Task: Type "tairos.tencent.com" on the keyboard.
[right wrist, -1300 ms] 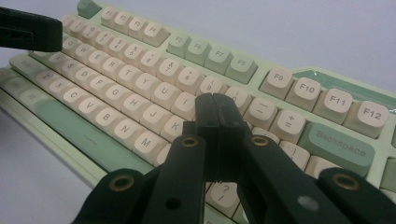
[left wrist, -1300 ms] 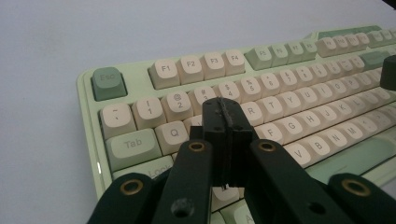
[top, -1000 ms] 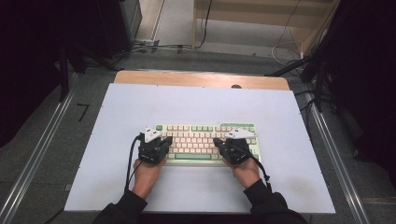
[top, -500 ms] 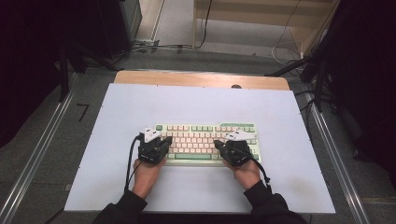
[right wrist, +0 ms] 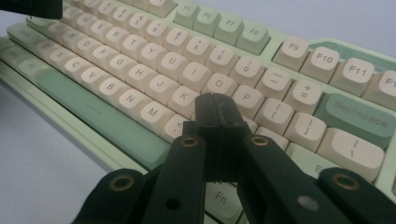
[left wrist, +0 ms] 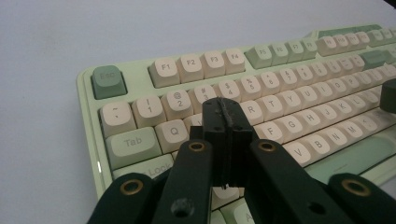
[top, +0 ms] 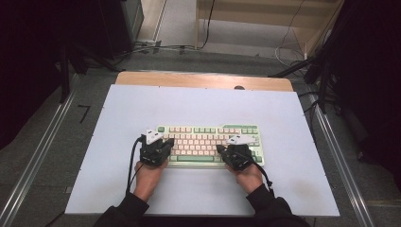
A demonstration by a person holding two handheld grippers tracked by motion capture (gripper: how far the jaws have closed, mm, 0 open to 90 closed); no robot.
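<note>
A pale green keyboard [top: 210,142] with cream and green keys lies on the white table. My left gripper [top: 169,140] rests over its left end, jaws shut with nothing between them. In the left gripper view the closed tips [left wrist: 226,108] hover above the W and E keys of the keyboard [left wrist: 289,88]. My right gripper [top: 220,148] sits over the right half, also shut and empty. In the right gripper view its tips [right wrist: 214,100] are above the K and L keys of the keyboard [right wrist: 140,70].
The white tabletop [top: 198,104] spreads wide around the keyboard, with a wooden strip [top: 203,80] along its far edge. Metal rails [top: 38,156] run along both sides. Cables and dark stands [top: 331,66] crowd the floor beyond the table.
</note>
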